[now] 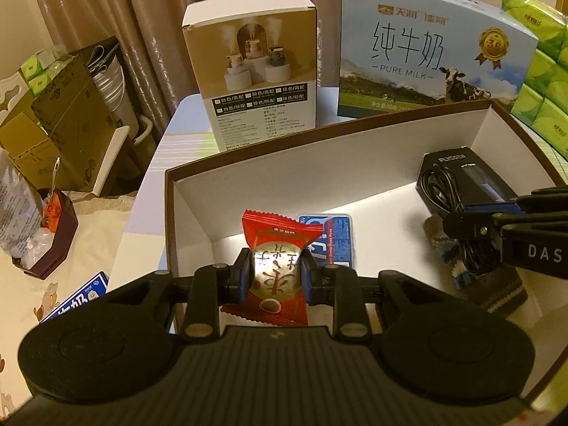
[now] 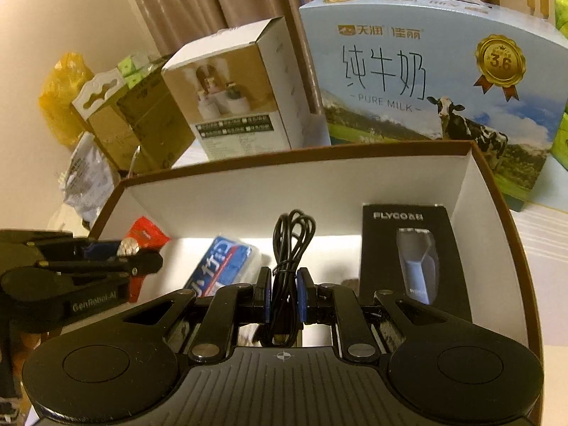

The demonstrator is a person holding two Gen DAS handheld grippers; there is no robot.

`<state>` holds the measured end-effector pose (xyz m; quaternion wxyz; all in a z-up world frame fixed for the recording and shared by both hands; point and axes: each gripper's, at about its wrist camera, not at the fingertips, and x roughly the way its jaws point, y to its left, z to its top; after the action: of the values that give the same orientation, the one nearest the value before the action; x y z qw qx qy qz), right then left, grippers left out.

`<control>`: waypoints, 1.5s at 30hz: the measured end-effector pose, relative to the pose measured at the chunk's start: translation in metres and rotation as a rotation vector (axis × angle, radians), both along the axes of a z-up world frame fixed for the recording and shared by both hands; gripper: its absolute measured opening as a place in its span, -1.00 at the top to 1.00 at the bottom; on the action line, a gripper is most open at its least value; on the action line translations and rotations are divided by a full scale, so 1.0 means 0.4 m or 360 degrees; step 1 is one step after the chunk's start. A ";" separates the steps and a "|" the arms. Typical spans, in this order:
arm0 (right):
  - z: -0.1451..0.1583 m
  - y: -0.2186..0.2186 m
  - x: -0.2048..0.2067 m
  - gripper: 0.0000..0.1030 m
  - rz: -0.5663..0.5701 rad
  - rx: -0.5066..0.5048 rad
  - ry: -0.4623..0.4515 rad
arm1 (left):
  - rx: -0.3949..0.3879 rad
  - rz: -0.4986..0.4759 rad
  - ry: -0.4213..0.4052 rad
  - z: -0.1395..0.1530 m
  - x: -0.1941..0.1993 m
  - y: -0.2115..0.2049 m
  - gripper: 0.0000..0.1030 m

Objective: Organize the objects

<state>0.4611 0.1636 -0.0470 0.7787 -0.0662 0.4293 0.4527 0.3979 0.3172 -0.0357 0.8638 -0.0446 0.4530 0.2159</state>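
Hovering over the brown-rimmed white cardboard box (image 1: pixel 355 163), my left gripper (image 1: pixel 275 277) clamps a red foil snack packet (image 1: pixel 275 248). My right gripper (image 2: pixel 284 293) pinches a coiled black cable (image 2: pixel 289 248) beside the black shaver box (image 2: pixel 411 255).

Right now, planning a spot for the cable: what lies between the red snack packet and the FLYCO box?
A blue packet, seen in both wrist views.

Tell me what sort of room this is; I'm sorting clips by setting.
Probably a room in a home, maybe a bedroom or living room. Brown curtains hang behind a small table crowded with a milk carton, green tissue packs and cardboard boxes.
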 end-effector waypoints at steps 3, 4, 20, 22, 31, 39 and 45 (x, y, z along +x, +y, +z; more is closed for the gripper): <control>0.002 0.001 0.010 0.76 -0.0036 0.0058 0.0009 | 0.0001 0.0008 0.0008 -0.009 0.011 0.008 0.55; 0.002 0.000 0.013 0.76 -0.0045 0.0059 0.0012 | 0.0003 0.0010 0.0011 -0.010 0.013 0.011 0.55; 0.023 -0.055 -0.011 -0.41 -0.0015 0.0024 -0.0061 | 0.0066 0.0027 0.0025 -0.021 0.029 0.021 0.15; 0.034 -0.062 -0.023 -0.65 -0.0001 0.0017 -0.0102 | 0.0075 0.0022 0.0004 -0.015 0.023 0.018 0.01; 0.067 -0.116 -0.084 -0.91 0.0019 0.0006 -0.0202 | 0.0060 -0.0007 -0.0041 0.025 -0.023 -0.007 -0.43; 0.103 -0.193 -0.138 -0.94 -0.0053 0.0075 -0.0199 | -0.0017 0.0013 -0.0105 0.076 -0.106 -0.048 -0.62; 0.129 -0.242 -0.181 -0.95 -0.0090 0.0123 -0.0178 | -0.0065 0.0053 -0.0131 0.100 -0.178 -0.076 -0.62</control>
<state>0.3888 0.0667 0.0046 0.8159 -0.0492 0.3691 0.4424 0.3265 0.2868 0.0043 0.8770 -0.0787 0.4205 0.2190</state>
